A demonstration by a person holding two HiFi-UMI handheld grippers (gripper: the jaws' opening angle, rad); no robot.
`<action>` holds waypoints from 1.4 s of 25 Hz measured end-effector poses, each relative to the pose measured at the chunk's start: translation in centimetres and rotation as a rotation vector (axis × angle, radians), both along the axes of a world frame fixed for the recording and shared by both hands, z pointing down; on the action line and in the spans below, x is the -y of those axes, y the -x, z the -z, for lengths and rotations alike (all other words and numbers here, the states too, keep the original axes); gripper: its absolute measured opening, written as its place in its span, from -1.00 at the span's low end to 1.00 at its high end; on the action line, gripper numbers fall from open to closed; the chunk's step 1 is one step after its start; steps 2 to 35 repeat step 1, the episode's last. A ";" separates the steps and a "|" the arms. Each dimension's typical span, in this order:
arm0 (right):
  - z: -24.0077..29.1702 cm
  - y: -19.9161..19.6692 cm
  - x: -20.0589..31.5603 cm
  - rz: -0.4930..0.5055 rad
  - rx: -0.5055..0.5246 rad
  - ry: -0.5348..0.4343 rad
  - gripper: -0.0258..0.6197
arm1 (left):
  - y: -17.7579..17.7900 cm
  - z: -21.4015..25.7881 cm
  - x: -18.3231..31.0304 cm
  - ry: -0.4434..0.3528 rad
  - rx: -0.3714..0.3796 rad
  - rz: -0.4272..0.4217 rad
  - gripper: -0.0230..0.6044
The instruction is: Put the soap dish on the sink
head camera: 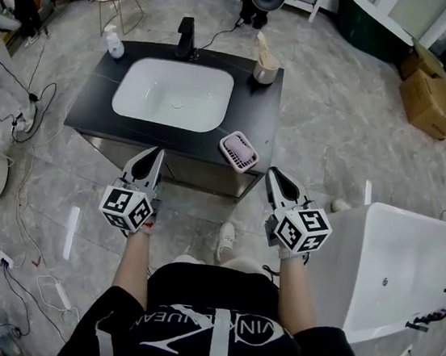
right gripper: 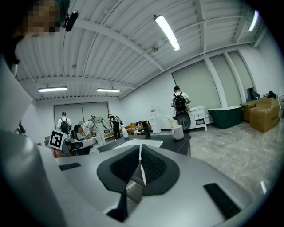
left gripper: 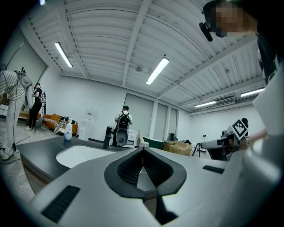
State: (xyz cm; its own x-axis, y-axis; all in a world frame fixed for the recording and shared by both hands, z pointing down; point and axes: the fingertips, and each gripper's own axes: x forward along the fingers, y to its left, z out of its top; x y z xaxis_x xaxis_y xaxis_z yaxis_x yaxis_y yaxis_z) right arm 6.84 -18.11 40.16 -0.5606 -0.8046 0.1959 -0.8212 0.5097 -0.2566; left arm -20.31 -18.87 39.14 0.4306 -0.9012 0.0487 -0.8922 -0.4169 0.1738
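Grey left tongs (head camera: 154, 158) and right tongs (head camera: 275, 177) hang closed, empty; pink slatted plastic soap dish (head camera: 239, 151) lies just ahead between them, nearer the right, set askew.

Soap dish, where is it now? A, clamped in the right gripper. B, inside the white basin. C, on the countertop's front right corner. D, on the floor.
C: the pink soap dish sits on the black countertop at its near right corner, outside the white basin.
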 end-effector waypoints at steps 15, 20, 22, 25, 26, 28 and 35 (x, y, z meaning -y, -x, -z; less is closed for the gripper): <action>0.0 0.0 0.0 0.000 0.001 0.000 -0.82 | 0.1 0.0 0.0 0.001 0.008 0.004 -0.86; 0.0 0.0 0.0 0.000 0.001 0.000 -0.82 | 0.1 0.0 0.0 0.001 0.008 0.004 -0.86; 0.0 0.0 0.0 0.000 0.001 0.000 -0.82 | 0.1 0.0 0.0 0.001 0.008 0.004 -0.86; 0.0 0.0 0.0 0.000 0.001 0.000 -0.82 | 0.1 0.0 0.0 0.001 0.008 0.004 -0.86; 0.0 0.0 0.0 0.000 0.001 0.000 -0.82 | 0.1 0.0 0.0 0.001 0.008 0.004 -0.86; 0.0 0.0 0.0 0.000 0.001 0.000 -0.82 | 0.1 0.0 0.0 0.001 0.008 0.004 -0.86; 0.0 0.0 0.0 0.000 0.001 0.000 -0.82 | 0.1 0.0 0.0 0.001 0.008 0.004 -0.86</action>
